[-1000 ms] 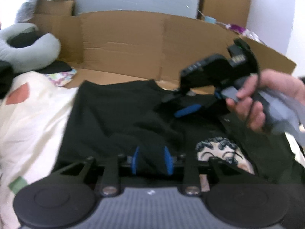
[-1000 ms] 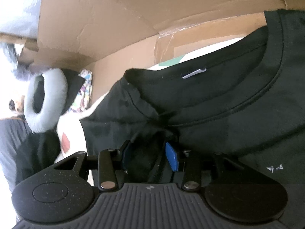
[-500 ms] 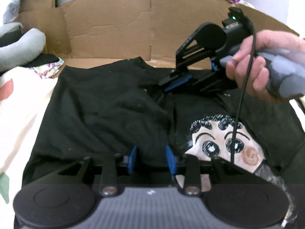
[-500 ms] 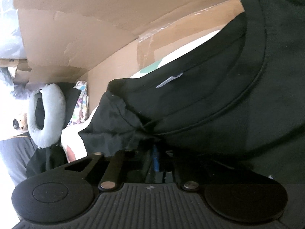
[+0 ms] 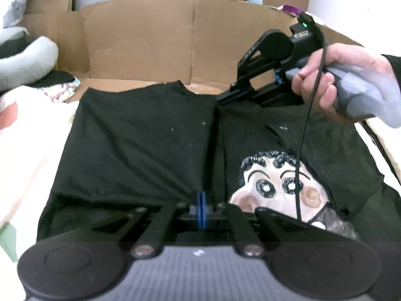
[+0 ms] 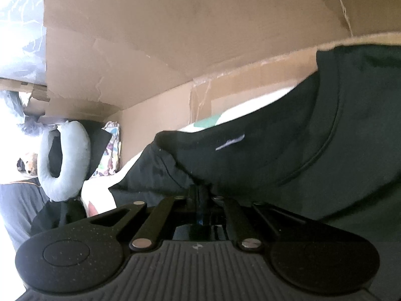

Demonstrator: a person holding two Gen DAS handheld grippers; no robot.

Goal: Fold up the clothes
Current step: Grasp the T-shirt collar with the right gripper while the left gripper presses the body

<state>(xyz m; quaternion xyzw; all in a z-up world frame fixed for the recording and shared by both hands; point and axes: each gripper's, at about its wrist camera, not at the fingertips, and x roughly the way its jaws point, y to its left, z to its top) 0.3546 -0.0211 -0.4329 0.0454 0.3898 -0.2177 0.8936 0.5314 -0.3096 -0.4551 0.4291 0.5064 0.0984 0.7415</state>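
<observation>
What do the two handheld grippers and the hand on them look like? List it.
Left gripper: black linkage arms, blue-padded fingers, two round black discs, ribbed grey body. Right gripper: the same black frame with blue pads, grey handle, a black cable hanging from a module with a green light. The hand shows a dark sleeve cuff.

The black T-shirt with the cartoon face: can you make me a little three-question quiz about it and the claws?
1. True or false: the left claw is shut on the black T-shirt.
2. Which part of the T-shirt does the right claw pinch? A) the far end by the collar B) the cartoon face C) nothing
3. Fill in: behind the T-shirt stands a wall of brown ____.

Key: 1 true; 2 A; 3 cardboard.
</observation>
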